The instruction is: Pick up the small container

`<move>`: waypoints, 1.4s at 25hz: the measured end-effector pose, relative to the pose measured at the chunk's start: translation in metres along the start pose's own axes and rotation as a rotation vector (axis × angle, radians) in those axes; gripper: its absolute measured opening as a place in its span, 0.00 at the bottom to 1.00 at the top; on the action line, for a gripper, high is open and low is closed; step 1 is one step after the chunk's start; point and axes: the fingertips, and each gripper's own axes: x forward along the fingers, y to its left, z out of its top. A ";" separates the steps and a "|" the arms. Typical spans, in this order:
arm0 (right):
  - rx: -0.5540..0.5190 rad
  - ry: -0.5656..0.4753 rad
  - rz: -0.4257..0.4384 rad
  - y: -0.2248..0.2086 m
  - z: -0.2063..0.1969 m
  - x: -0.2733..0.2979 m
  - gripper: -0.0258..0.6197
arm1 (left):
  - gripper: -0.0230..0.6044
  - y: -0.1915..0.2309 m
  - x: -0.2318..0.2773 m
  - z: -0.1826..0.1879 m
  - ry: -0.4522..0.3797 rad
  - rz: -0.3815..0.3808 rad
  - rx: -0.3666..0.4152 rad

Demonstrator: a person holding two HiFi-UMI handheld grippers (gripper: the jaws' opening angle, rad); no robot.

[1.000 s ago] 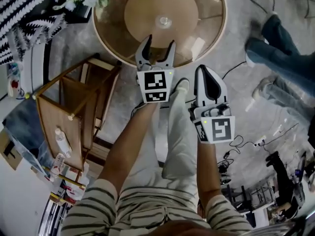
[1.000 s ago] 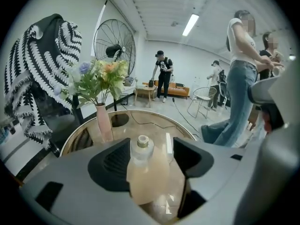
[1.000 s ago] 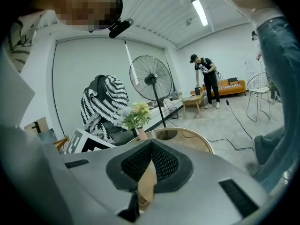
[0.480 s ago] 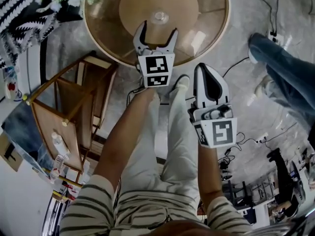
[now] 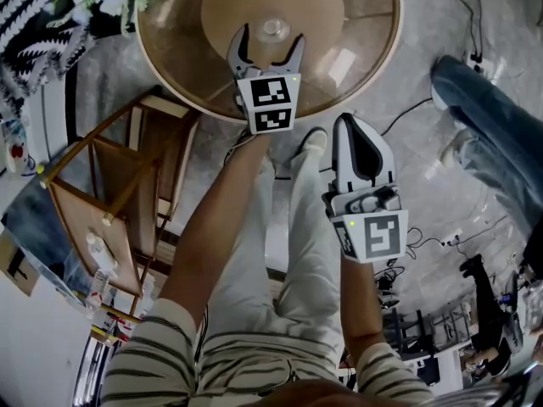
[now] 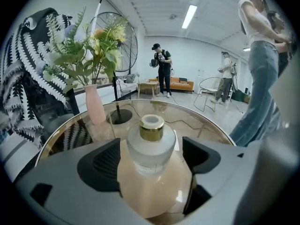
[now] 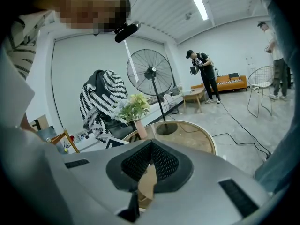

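Closest to you, your right hand-held gripper (image 5: 356, 124) hangs over the floor, off the near edge of the desk. Its jaws are pressed together and it holds nothing. It has no job right now.

A bit further out, your left hand-held gripper (image 5: 270, 39) reaches over the round glass desk (image 5: 373, 15). Its jaws are opening and they stand wide. The small container (image 6: 151, 143) sits right between them. It is a pale, frosted little bottle with a gold neck, standing up straight on the desk. There is a gap on both sides, so the pads (image 6: 105, 165) do not touch it.

I think you are at the lining-up step, just before the grab. Next, you probably need to slide in a little so the pads sit beside the fat part of the bottle. Then close gently and lift straight up. The bottle looks smooth and round, so it could slip or tip if you squeeze up near the neck.

Further back on the desk stands a pink vase (image 6: 95, 108) with flowers, well apart from the container.
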 end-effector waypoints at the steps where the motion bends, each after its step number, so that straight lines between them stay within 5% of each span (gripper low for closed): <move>1: 0.008 0.001 -0.009 -0.003 -0.001 0.000 0.04 | 0.68 0.001 0.003 -0.001 0.004 0.006 0.000; 35: 0.053 0.003 -0.080 -0.022 -0.012 -0.012 0.04 | 0.56 0.007 0.022 -0.001 0.051 0.021 0.020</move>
